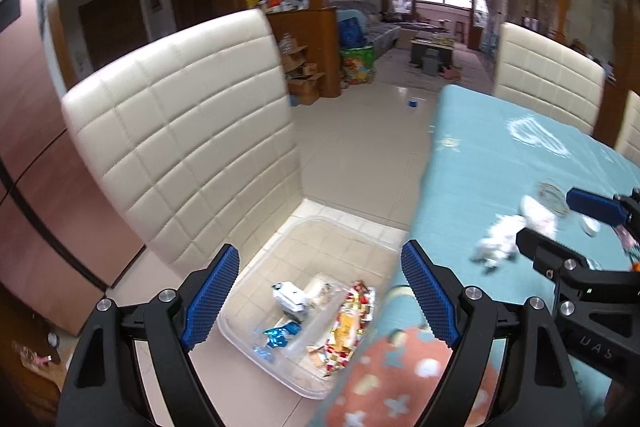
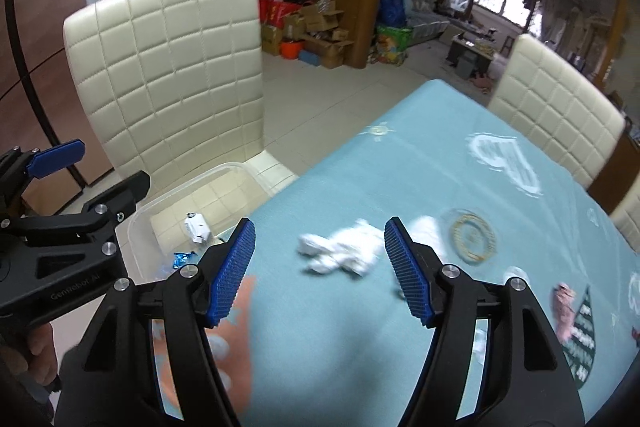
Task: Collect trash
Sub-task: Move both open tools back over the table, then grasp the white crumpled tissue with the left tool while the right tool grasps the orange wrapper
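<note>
Cream chair (image 1: 180,131) stands at far left. On its seat, just off the worktop's left edge, sits a clear plastic bin (image 1: 256,339) w/ wrappers (image 1: 348,323) and a small white carton (image 1: 290,297) inside. Left tongs (image 1: 320,299) hang over the bin, jaws wide apart, nothing btwn them. Worktop (image 2: 400,167) wears a blue cloth. Crumpled white tissue (image 2: 344,251) lies on it near the left edge. Right tongs (image 2: 320,267) hover over the tissue, jaws apart, not touching it.

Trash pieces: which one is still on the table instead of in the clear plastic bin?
The crumpled white tissue, lying on the blue tablecloth; the wrappers already lie in the bin on the floor.
</note>
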`<move>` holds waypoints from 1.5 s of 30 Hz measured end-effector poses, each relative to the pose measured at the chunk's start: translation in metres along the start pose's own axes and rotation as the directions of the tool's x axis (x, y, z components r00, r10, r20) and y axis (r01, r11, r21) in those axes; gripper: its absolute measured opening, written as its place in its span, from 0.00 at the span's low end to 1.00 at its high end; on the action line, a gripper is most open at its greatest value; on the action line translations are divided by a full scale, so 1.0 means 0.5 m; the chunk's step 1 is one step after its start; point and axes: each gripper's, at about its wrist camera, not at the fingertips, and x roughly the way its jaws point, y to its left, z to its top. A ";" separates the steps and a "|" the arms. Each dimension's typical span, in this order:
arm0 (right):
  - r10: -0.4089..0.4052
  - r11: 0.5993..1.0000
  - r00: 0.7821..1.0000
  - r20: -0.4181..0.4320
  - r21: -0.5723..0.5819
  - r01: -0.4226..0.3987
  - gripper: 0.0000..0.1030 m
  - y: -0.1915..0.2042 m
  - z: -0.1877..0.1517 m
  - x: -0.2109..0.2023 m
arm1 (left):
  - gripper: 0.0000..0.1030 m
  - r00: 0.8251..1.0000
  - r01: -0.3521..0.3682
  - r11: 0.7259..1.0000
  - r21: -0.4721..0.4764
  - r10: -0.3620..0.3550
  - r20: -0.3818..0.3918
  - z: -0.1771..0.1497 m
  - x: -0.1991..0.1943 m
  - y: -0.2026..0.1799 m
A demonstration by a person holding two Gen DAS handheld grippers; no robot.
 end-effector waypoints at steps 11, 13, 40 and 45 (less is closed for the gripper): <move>-0.144 0.954 0.989 -0.044 0.259 0.151 0.72 -0.240 -0.162 -0.107 | 0.79 0.982 0.187 0.972 0.143 -0.186 -0.024 -0.011 -0.065 -0.194; -0.162 0.944 0.985 -0.055 0.283 0.172 0.72 -0.271 -0.193 -0.116 | 0.79 0.974 0.225 0.962 0.153 -0.220 -0.053 -0.017 -0.054 -0.224; -0.199 0.839 0.956 -0.217 0.466 0.281 0.28 -0.421 -0.317 -0.003 | 0.79 0.981 0.133 0.956 0.260 -0.090 -0.170 -0.008 0.162 -0.321; -0.183 0.854 0.962 -0.202 0.453 0.258 0.24 -0.408 -0.309 -0.001 | 0.65 0.978 0.162 0.952 0.258 -0.120 -0.172 -0.010 0.165 -0.323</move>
